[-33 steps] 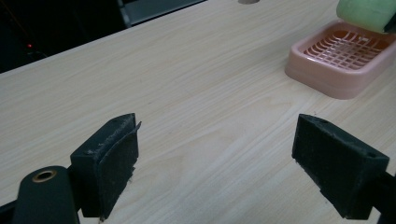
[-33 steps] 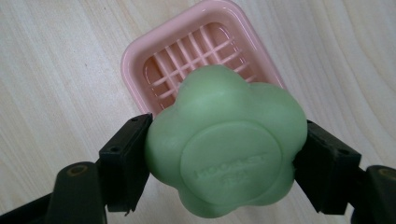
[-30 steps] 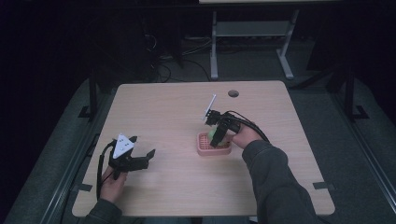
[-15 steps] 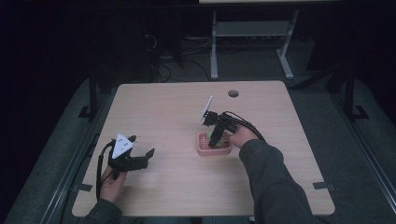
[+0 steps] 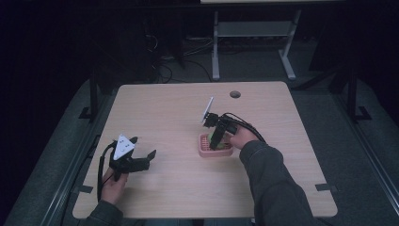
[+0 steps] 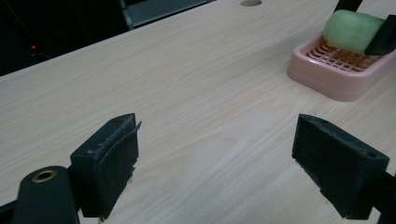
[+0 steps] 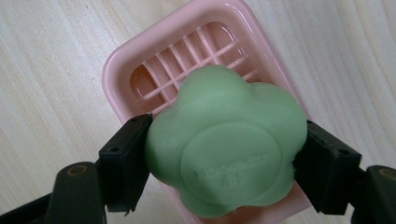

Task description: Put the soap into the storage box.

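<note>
A pale green flower-shaped soap [image 7: 224,144] is clamped between the two black jaws of my right gripper [image 7: 223,161], which is shut on it. It hangs just above a pink slatted soap dish [image 7: 161,60] on the wooden table. In the high view the right gripper [image 5: 217,136] points down into the dish [image 5: 205,151] near the table's middle. My left gripper [image 5: 141,159] rests low at the table's front left, open with nothing between its jaws. In the left gripper view the soap [image 6: 351,31] and dish [image 6: 327,74] lie far off to the upper right.
The light wood table [image 5: 164,108] has a round cable hole [image 5: 235,94] near its far edge. A white desk frame [image 5: 249,35] and cables stand on the dark floor beyond. Black cables trail from both grippers.
The right gripper with the soap has stayed over the pink dish, shifting only slightly. The left gripper has not moved.
</note>
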`<state>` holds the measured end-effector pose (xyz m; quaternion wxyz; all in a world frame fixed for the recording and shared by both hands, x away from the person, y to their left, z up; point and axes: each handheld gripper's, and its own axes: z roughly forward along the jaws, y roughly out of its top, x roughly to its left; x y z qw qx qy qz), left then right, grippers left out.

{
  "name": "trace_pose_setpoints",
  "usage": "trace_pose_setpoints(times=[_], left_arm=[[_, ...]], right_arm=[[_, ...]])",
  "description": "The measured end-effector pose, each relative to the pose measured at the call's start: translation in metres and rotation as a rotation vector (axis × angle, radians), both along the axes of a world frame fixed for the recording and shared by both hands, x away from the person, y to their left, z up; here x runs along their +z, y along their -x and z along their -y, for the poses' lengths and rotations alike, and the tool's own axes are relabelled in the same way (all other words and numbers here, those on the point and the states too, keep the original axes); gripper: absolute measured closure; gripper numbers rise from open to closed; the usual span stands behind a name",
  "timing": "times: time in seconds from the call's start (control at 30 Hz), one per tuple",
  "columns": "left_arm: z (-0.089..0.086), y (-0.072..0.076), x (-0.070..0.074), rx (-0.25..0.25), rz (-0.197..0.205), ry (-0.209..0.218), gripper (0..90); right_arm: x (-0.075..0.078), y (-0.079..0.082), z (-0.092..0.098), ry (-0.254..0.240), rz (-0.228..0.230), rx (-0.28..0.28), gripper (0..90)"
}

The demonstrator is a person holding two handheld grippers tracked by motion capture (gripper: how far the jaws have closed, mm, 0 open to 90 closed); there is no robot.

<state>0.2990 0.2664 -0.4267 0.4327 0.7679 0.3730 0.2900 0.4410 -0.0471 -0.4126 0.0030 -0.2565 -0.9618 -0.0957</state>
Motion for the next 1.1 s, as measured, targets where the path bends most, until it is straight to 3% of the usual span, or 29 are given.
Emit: trace_pose_setpoints(times=[1.1], left_arm=[[-0.0012,0.0002,0.001,0.004,0.004,0.003,14.3]], right_arm=[[-0.0004,-0.0017,0.0002,0.004,-0.005,-0.016,25.3]])
